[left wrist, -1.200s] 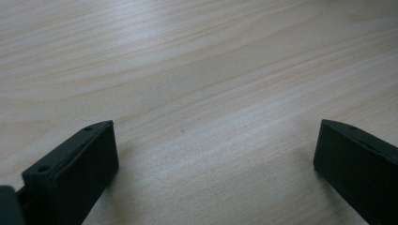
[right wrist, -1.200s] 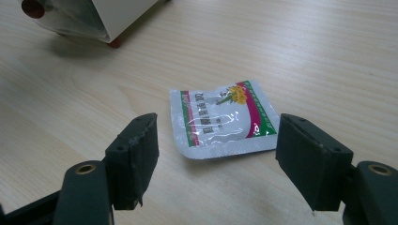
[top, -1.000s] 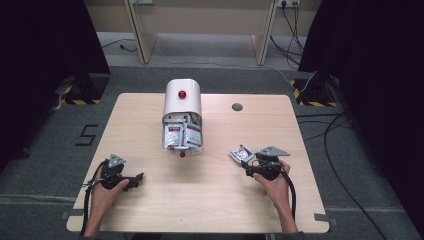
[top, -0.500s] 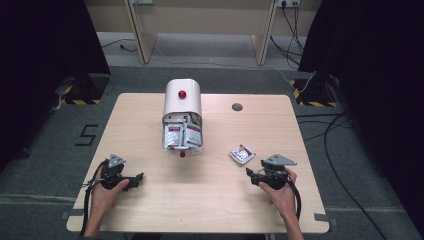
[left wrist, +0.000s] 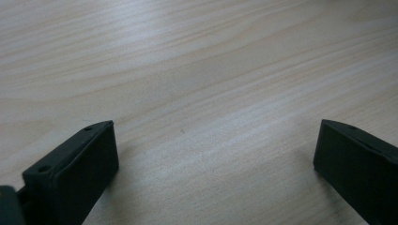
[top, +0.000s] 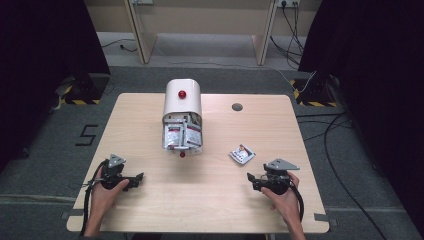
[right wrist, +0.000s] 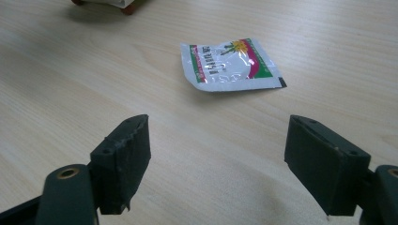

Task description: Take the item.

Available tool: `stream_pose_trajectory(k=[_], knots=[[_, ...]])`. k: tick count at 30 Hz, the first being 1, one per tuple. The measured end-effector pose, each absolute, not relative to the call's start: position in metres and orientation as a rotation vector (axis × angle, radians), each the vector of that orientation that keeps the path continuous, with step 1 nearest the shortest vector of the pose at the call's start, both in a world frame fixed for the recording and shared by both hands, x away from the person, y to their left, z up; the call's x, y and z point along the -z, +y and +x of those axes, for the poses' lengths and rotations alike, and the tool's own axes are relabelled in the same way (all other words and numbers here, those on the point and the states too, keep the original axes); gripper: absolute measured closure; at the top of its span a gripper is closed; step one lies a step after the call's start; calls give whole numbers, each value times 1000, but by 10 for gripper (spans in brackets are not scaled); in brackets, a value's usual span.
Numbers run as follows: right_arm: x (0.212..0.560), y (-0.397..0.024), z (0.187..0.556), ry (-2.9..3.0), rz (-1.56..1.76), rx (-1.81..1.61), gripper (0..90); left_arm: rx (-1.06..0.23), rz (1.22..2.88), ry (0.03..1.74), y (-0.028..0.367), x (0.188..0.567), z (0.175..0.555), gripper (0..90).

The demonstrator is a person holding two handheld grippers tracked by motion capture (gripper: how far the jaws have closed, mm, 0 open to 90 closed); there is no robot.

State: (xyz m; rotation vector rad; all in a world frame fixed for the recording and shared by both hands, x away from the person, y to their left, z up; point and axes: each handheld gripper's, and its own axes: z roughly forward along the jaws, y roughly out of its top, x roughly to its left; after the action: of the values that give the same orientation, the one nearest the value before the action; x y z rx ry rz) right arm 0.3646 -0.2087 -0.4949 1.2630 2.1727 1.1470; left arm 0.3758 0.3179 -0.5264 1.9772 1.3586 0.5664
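Dark curtains flank pale wood table (top: 150, 210) bearing packet (top: 242, 154), perhaps foil.

Light wood-grain counter (top: 150, 210): white round-topped dispenser box w/ red knob (top: 182, 105) near far edge, left of centre, open front stuffed w/ packets. Small dark round hole (top: 237, 106) near far edge, right of it. Grey carpet floor (top: 50, 165) w/ black cables (top: 345, 165) off right edge.
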Motion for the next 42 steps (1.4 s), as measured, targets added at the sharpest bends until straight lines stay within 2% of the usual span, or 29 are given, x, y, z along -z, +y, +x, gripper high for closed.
stream_pose_trajectory(k=[9, 42], knots=[[492, -209, 356, 2164, 1249, -1141, 174, -566, 1977, 1359, 318, 526, 376, 0], [515, -235, 324, 2164, 1295, -1105, 185, -566, 1977, 1359, 318, 526, 376, 0]])
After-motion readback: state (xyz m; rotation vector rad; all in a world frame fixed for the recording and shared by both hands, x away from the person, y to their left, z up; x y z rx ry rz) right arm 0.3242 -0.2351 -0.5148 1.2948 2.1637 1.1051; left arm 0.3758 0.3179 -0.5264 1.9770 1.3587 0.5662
